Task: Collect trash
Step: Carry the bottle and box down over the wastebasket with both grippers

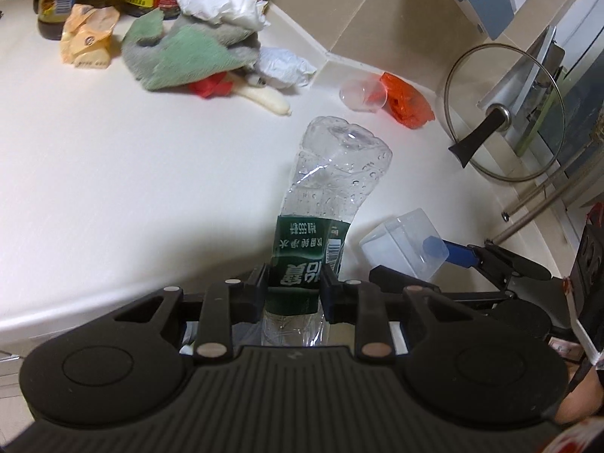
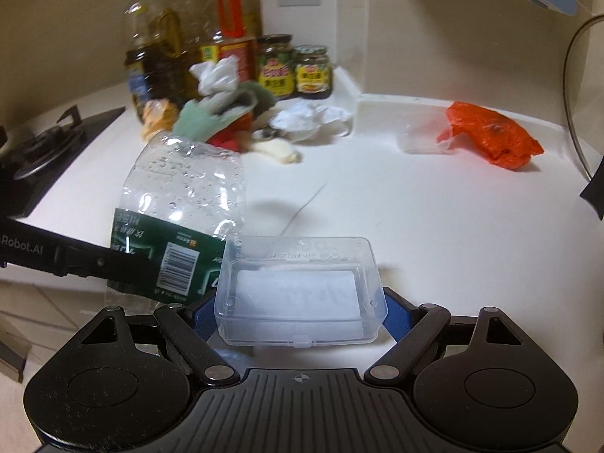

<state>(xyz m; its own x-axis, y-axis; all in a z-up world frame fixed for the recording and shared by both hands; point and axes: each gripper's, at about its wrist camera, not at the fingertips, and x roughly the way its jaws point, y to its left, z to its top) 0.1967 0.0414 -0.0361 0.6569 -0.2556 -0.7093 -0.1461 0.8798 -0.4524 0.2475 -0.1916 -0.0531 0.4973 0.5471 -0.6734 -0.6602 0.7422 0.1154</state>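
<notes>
Left gripper (image 1: 293,294) is clamping the crushed water bottle (image 1: 328,196), right gripper (image 2: 298,315) spread around the clear plastic box (image 2: 298,294); I'm keeping both squeezes steady.

The white countertop (image 2: 377,196) stretches ahead of both claws. Far ahead to the left lie a green cloth (image 1: 181,53), crumpled white paper (image 1: 281,66), a yellow wrapper (image 1: 87,34) and oil bottles (image 2: 158,45); ahead right, by the wall, an orange plastic bag (image 2: 490,134) touches a small clear cup (image 2: 419,137).
</notes>
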